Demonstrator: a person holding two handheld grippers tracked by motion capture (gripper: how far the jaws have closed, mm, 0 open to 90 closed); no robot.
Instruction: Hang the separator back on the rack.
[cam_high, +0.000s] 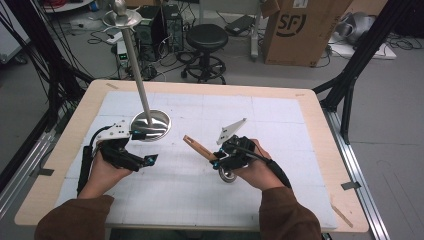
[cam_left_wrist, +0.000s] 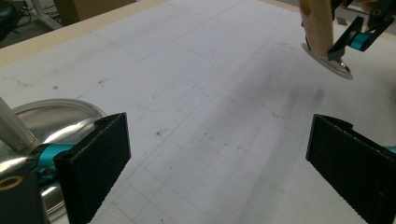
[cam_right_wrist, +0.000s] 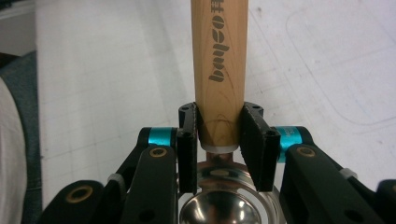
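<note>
A ladle with a wooden handle (cam_high: 197, 146) and a small metal bowl (cam_high: 228, 175) is held off the white mat. My right gripper (cam_high: 216, 159) is shut on the handle (cam_right_wrist: 219, 56) just above the bowl (cam_right_wrist: 219, 210), with the pads pressing both sides. The handle points up and left, toward the metal stand. That stand has a round base (cam_high: 150, 124) and a tall thin pole (cam_high: 135, 65). My left gripper (cam_high: 144, 146) stands open just in front of the base, jaws wide with nothing between them. In the left gripper view, my own gripper (cam_left_wrist: 223, 168) has the base (cam_left_wrist: 56, 112) at its left and the ladle (cam_left_wrist: 322, 42) far off.
A white gridded mat (cam_high: 200, 200) covers most of the wooden table (cam_high: 320, 150). Beyond the far edge are a black stool (cam_high: 206, 37), a cardboard box (cam_high: 300, 25), computer cases (cam_high: 150, 25) and cables on the floor. Black frame legs (cam_high: 350, 75) stand at the right.
</note>
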